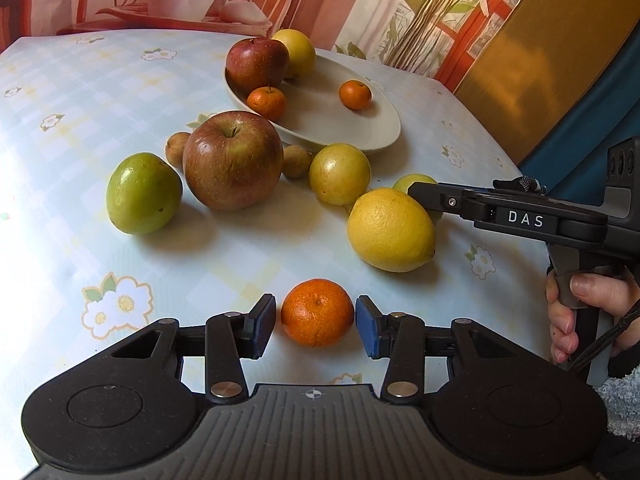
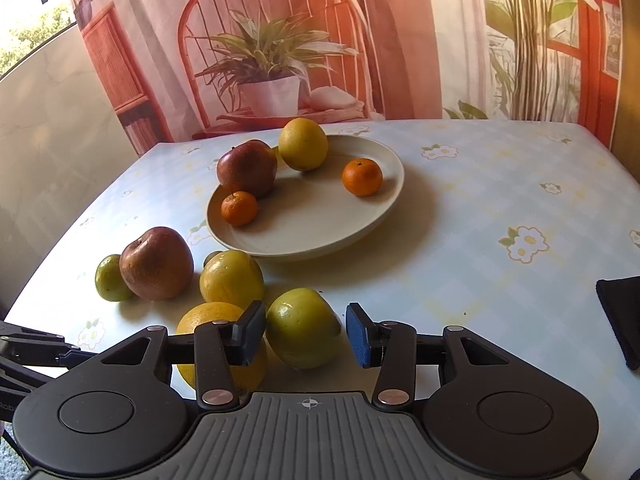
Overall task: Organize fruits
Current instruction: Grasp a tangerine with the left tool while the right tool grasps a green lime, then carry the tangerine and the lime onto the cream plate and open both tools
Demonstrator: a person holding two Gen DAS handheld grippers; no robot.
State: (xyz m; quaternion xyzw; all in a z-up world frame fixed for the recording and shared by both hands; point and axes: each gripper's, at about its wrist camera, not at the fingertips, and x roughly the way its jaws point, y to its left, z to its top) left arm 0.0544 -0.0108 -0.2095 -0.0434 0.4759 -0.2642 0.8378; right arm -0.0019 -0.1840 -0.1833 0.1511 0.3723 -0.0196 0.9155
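Observation:
A small mandarin lies on the flowered tablecloth between the pads of my left gripper. The right pad touches its skin and a thin gap shows at the left pad, so the jaws stand open. My right gripper hovers open over a yellow-green fruit, its left pad at the fruit's edge and its right pad apart from it. In the left wrist view that gripper reaches in from the right behind a lemon. The cream plate holds a red apple, a yellow fruit and two mandarins.
Loose on the cloth are a big red apple, a green fruit, a yellow fruit and two small brown fruits. A person's hand grips the right handle. A dark object lies at the right edge. A printed curtain hangs behind the table.

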